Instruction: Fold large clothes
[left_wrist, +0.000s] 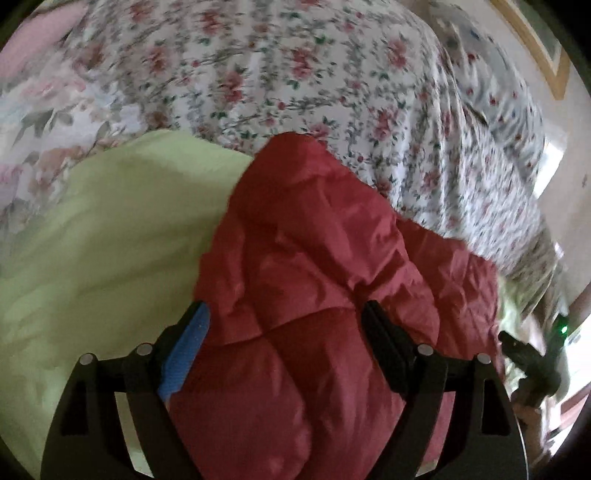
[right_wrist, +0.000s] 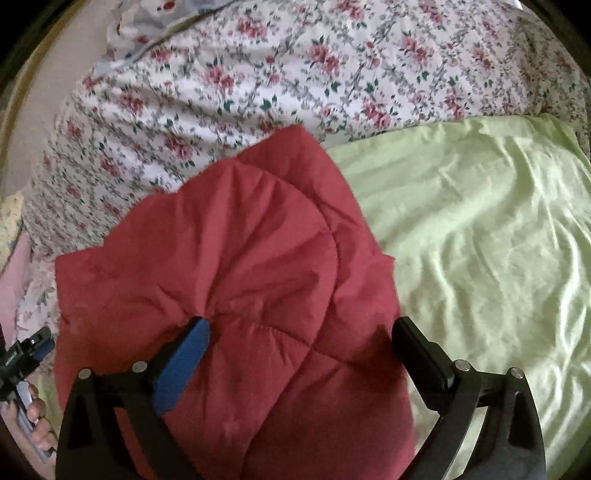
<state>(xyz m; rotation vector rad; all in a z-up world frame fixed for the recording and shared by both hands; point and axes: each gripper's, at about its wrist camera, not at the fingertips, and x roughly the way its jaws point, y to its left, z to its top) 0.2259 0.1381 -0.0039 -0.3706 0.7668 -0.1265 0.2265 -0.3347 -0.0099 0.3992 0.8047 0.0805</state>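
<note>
A red quilted padded garment (left_wrist: 317, 266) lies bunched on a light green sheet (left_wrist: 103, 236) on the bed; it also shows in the right wrist view (right_wrist: 229, 280). My left gripper (left_wrist: 286, 321) has its jaws wide apart, with a thick fold of the red garment filling the gap between them. My right gripper (right_wrist: 299, 336) also stands wide, with red padding bulging between its fingers. The other gripper shows at the right edge of the left wrist view (left_wrist: 532, 358) and at the left edge of the right wrist view (right_wrist: 26, 354).
A floral bedspread (left_wrist: 295, 74) covers the bed beyond the garment, seen also in the right wrist view (right_wrist: 258, 74). The green sheet (right_wrist: 480, 229) spreads to the right there. A wooden frame (left_wrist: 535, 44) and a pale wall lie past the bed.
</note>
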